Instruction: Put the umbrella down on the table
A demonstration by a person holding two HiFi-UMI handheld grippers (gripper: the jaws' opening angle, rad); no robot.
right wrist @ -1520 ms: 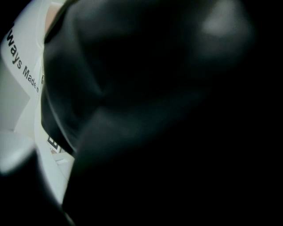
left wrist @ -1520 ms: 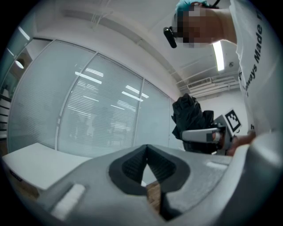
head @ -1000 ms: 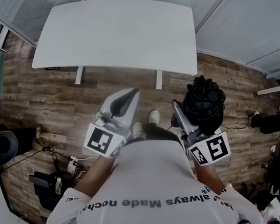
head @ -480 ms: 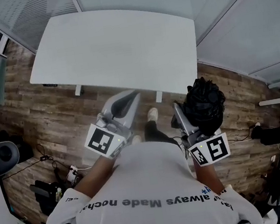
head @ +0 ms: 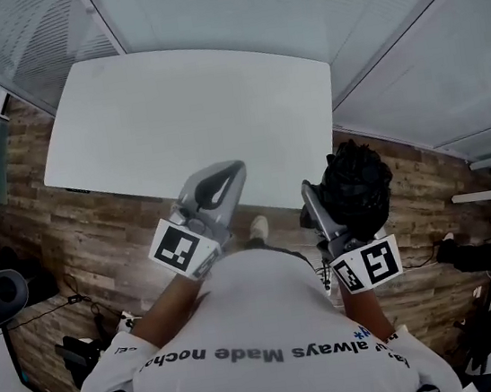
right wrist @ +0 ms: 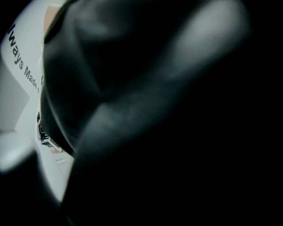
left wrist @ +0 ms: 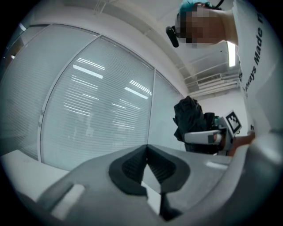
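- A folded black umbrella (head: pixel 359 182) is held in the air by the right claw (head: pixel 318 198), bunched at the claw's tip.
- The right claw is clamped on the umbrella; in the right gripper view almost everything is covered by its dark fabric (right wrist: pixel 146 110), so the jaws themselves are masked there.
- The umbrella is kept off the white worktop (head: pixel 190 126), just beside its 5 o'clock corner and above the wooden floor (head: pixel 96 230).
- The left claw (head: pixel 235 169) is closed, its tips brought together with nothing between them, as shown in the left gripper view (left wrist: pixel 146 146).
- In the head view the left claw is pointed towards 1 o'clock, with its tip over the worktop's near edge; the umbrella is found at 3 o'clock from it.
- The worktop is seen at 12 o'clock from the person's white shirt (head: pixel 263 324).
- A wall of blinds (left wrist: pixel 97 97) is seen beyond the left claw.
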